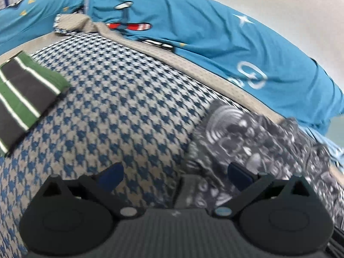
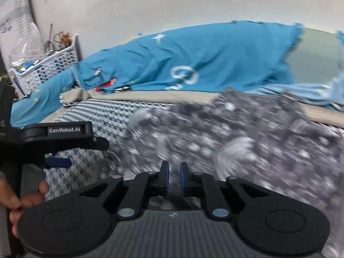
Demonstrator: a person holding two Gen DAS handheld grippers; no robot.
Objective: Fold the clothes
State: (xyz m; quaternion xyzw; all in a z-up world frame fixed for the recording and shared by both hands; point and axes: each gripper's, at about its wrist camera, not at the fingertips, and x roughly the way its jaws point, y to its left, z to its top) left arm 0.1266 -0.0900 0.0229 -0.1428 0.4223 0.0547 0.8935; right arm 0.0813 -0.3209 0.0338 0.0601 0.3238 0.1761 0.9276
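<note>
Clothes wait on a bed with a houndstooth cover [image 1: 120, 99]: a folded green-striped garment [image 1: 25, 99] at the left edge, a grey patterned garment [image 1: 258, 146] toward the right, and a blue printed garment [image 1: 215, 43] draped along the far side by the wall. In the left wrist view, the left hand-held gripper [image 1: 175, 175] hangs released, its jaws spread wide; one finger sits over bare cover while the other overlaps the grey garment's near edge, with nothing pinched. In the right wrist view, a person's hand [image 2: 23, 195] holds that tool at far left beside a white basket [image 2: 53, 64]. The right hand-held gripper [image 2: 173, 178] stands just over the grey garment, its blue pads [image 2: 165, 177] a narrow slit apart and no cloth visibly caught. The picture is smeared, so contact cannot be confirmed. The likely risk: with neither tool gripping, a hurried pinch could catch several layers or the cover beneath, skewing the fold.
</note>
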